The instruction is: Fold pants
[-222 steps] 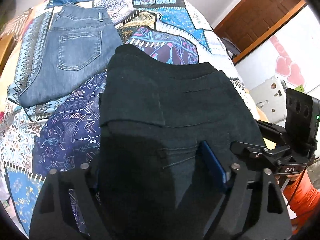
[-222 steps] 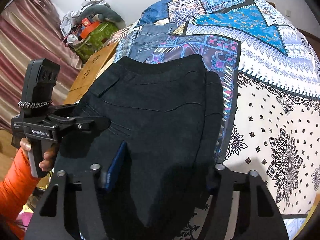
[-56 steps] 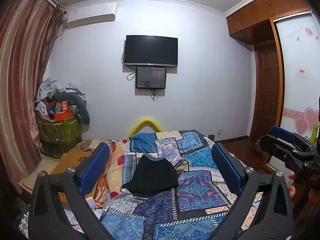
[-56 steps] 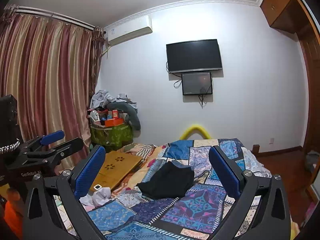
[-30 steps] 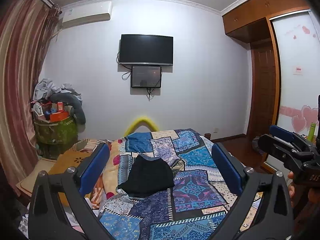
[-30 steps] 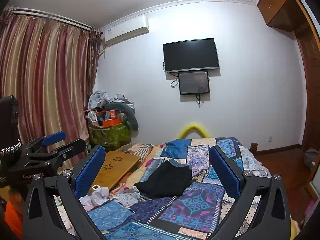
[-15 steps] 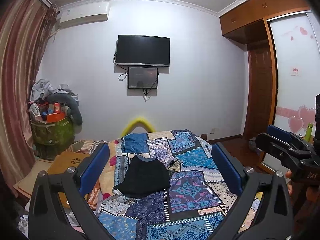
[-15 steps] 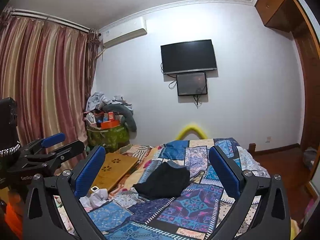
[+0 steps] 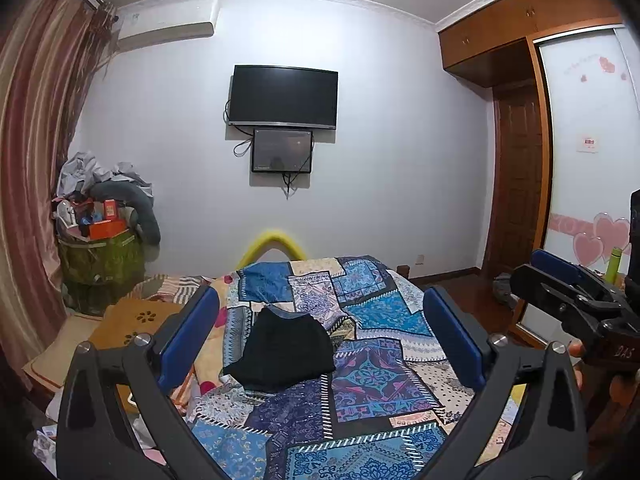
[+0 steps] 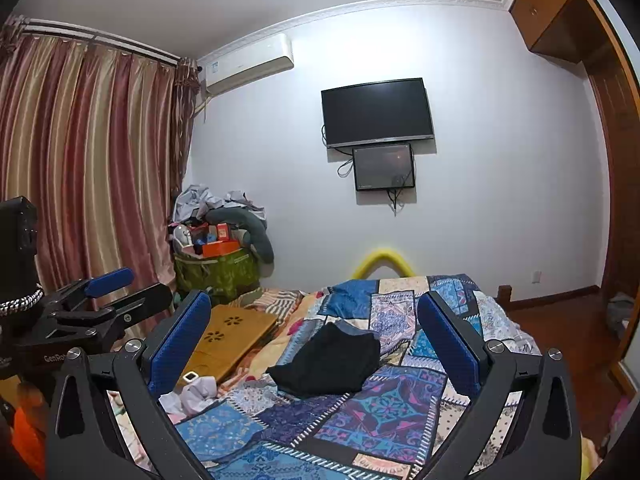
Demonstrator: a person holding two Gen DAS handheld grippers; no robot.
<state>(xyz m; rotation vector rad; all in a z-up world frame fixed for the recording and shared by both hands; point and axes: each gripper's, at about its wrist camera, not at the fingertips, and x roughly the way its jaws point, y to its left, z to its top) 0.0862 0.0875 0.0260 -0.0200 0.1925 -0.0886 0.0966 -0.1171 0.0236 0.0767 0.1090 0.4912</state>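
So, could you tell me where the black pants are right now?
The folded black pants lie mid-bed on the patchwork quilt, partly over blue jeans, framed between both open grippers.

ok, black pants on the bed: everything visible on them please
The black pants are a compact folded bundle of dark, matte, soft-looking fabric, roughly trapezoid, narrower at the far end. They lie flat on the patchwork quilt, toward its left side. A strip of blue denim peeks out at their far edge, so they seem to rest partly on it. Seams and pockets are too small to make out. Neither gripper touches them; both are open and well back.
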